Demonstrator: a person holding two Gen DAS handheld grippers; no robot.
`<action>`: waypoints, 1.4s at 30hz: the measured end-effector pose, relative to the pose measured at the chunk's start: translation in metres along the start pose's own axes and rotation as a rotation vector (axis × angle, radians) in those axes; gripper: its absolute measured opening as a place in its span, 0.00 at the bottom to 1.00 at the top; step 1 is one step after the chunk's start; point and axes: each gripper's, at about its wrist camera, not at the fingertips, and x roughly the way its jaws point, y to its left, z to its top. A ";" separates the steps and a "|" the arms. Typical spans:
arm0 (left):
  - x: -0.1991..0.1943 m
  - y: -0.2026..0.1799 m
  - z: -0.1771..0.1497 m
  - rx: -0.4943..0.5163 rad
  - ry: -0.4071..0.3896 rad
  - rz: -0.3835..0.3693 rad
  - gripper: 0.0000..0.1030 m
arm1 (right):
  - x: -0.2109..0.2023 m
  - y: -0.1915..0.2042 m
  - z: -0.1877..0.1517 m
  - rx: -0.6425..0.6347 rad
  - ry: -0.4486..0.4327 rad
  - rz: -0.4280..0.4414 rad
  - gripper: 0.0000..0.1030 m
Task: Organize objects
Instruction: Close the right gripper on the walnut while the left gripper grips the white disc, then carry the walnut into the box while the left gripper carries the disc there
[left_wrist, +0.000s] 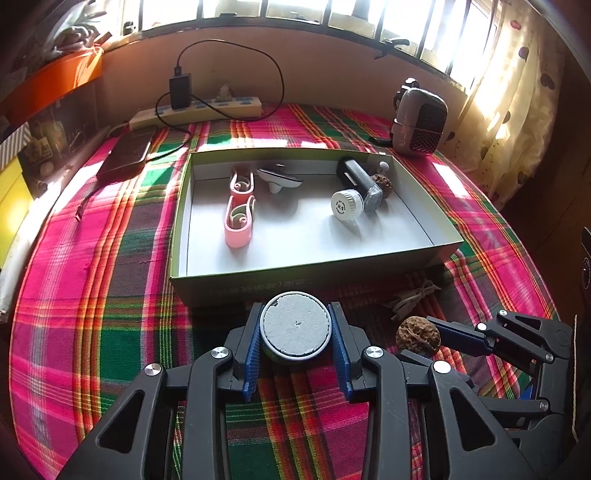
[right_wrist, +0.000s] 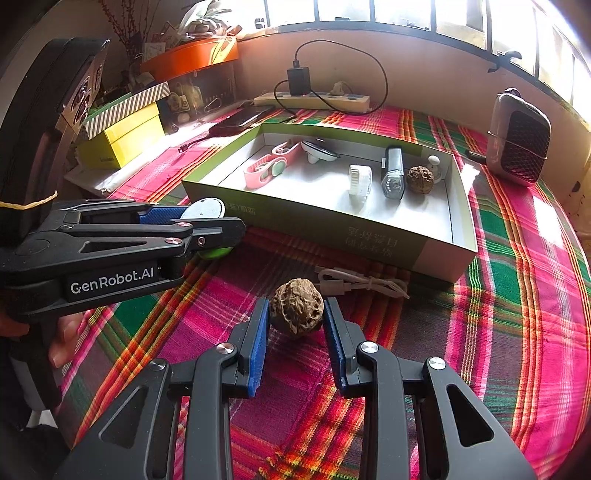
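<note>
A: Left gripper (left_wrist: 295, 338) — state?
B: Pinching a round disc (left_wrist: 294, 325), grey flat face up, green underside visible from the right wrist view. Both blue pads press its rim. It sits just near of the box (left_wrist: 314, 286), over the plaid cloth (left_wrist: 92, 295).

A: Right gripper (right_wrist: 295, 319)?
B: Closed on a walnut (right_wrist: 296, 312), a pad on each side, touching. The walnut is low over the cloth; whether it rests on it or is lifted cannot be told. In the left wrist view the same nut shows right of the disc, near it but apart.

A: Box contents?
B: Open, shallow, white inside, green outside. Far left: a pink clip (left_wrist: 239, 214) lying lengthwise. Just right of it, at the far wall, a white-and-dark gadget (left_wrist: 279, 179). Centre right: a white cap-shaped piece (left_wrist: 345, 205) on its side. Beside that a black-and-clear light (left_wrist: 360, 181), and against it a second walnut (right_wrist: 420, 178). A small white knob (right_wrist: 434, 162) stands in the far right corner.

A: Outside the box?
B: A white cable (right_wrist: 364, 282), bundled, on the cloth between the near wall and the held walnut. Far right, a grey mesh-fronted device (right_wrist: 519, 142), upright. Far edge: a power strip (left_wrist: 195, 110) with a black charger (left_wrist: 180, 90) plugged in, and a dark phone (left_wrist: 125, 151) far left. A hand (right_wrist: 64, 339) shows under the left gripper's handle.
</note>
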 end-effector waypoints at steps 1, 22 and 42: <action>-0.001 0.000 0.000 0.001 0.000 -0.004 0.31 | -0.001 0.000 0.001 0.001 -0.003 -0.001 0.30; -0.019 -0.003 0.019 -0.002 -0.025 -0.074 0.31 | -0.027 -0.023 0.022 0.060 -0.078 -0.009 0.30; 0.008 -0.002 0.064 0.015 -0.023 -0.101 0.31 | -0.001 -0.070 0.066 0.129 -0.061 -0.131 0.30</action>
